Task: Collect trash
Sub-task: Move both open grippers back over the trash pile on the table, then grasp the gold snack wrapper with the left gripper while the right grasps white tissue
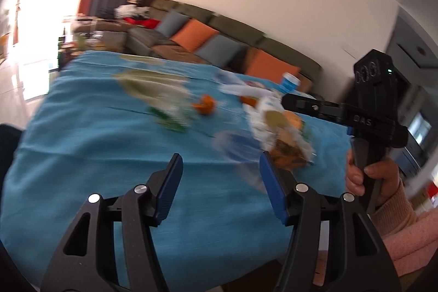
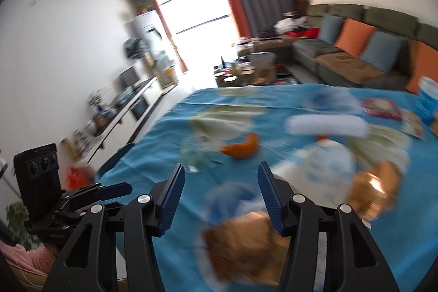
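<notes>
left tongs (image 1: 220,164) released, empty | right tongs (image 2: 220,175) released, empty | crumpled orange-brown crinkly wrapper (image 2: 243,245) lower centre on blue-clothed bench (image 2: 169,127) | looks light, soft, slippery; pinch a raised fold

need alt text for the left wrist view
The open, empty left gripper hovers over a blue tablecloth strewn with blurred trash: orange peel and crumpled wrappers. At right, a hand holds the right gripper; a sofa stands behind.

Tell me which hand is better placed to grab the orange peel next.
Left, probably: the left gripper is open over bare cloth, with the orange peel almost straight ahead. The right gripper has wrappers in its way.
</notes>
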Available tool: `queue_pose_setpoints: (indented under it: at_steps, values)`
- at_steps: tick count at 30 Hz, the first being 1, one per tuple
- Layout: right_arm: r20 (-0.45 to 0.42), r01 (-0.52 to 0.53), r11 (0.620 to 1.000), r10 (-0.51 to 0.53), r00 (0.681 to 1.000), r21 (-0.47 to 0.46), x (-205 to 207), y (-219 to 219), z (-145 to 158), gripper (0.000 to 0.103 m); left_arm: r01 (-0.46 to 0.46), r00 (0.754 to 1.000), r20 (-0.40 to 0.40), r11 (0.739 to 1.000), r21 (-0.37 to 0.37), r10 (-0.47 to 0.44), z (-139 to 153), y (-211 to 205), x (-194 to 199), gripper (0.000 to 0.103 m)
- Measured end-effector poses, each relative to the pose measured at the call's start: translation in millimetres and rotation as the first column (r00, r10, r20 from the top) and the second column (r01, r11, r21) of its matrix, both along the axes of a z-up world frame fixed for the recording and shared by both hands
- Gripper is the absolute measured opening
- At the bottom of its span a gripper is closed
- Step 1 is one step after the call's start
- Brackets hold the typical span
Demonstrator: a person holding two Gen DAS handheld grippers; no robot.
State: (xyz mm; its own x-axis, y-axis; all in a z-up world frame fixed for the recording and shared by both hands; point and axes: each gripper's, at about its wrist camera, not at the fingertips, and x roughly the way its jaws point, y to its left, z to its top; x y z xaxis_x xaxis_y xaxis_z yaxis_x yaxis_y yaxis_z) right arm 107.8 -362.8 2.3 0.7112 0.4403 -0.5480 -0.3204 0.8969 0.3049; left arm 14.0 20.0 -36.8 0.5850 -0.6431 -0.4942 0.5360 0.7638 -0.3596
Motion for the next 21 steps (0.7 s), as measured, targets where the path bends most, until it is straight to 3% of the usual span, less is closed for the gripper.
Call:
queue_pose_setpoints:
  at_steps: [9, 18, 21]
  values:
    - [-0.04, 0.113, 0.994, -0.113, 0.993, 0.006, -21.0, -49.5, -23.2, 0.053, 0.188, 0.982, -0.019, 0.981, 0.056, -0.187, -6.4, -82.9, 6.2, 0.063]
    - [-0.09, 0.122, 0.992, -0.119, 0.989, 0.026, -26.8, -69.9, -49.5, 0.048, 0.212, 0.971, -0.129, 0.973, 0.093, -0.199, -29.6, -118.1, 28.8, 0.061]
    - [-0.11, 0.118, 0.992, -0.113, 0.987, 0.039, -24.9, -72.6, -57.1, 0.046, 0.216, 0.966, -0.161, 0.974, 0.075, -0.202, -35.7, -119.6, 34.2, 0.05]
